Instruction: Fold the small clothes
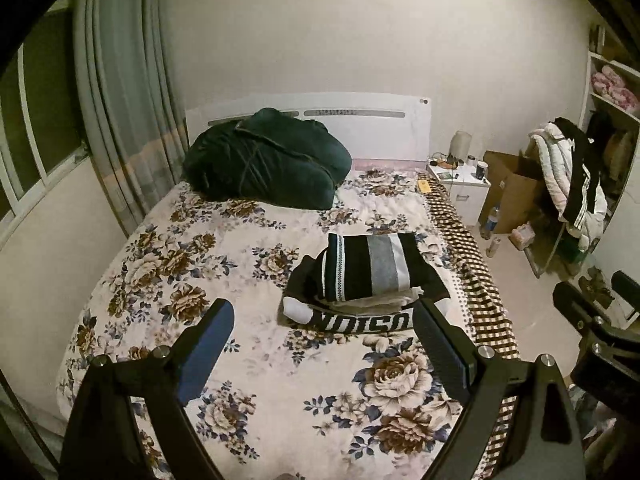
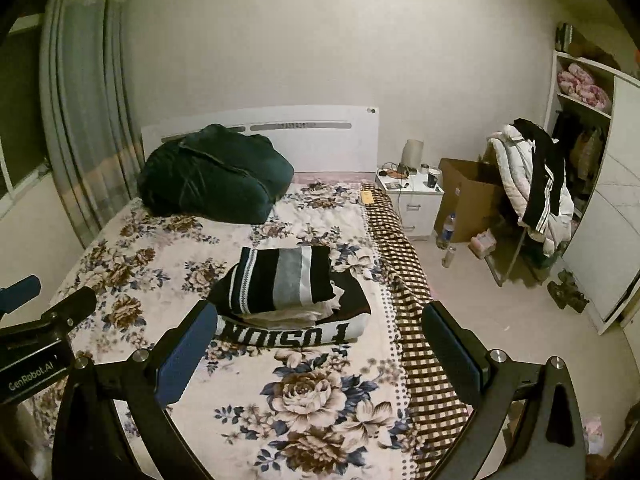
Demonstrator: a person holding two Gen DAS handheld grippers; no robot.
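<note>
Folded clothes stack (image 1: 360, 276) on bed (image 1: 168, 264): soft, light; I'd pinch hem. Left tool (image 1: 324, 322), right tool (image 2: 316, 326) spread, empty.

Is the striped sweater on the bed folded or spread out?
Folded. The striped sweater lies as a neat rectangle on top of a stack of folded clothes on the bed.

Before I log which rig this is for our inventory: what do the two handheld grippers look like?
Both are black, angular frames with silver bolt heads. The left gripper and the right gripper each carry two flat jaws faced with dark blue pads. White "GenRobot.AI" lettering marks the left gripper's body in the right wrist view. No sleeves or cables show.
</note>
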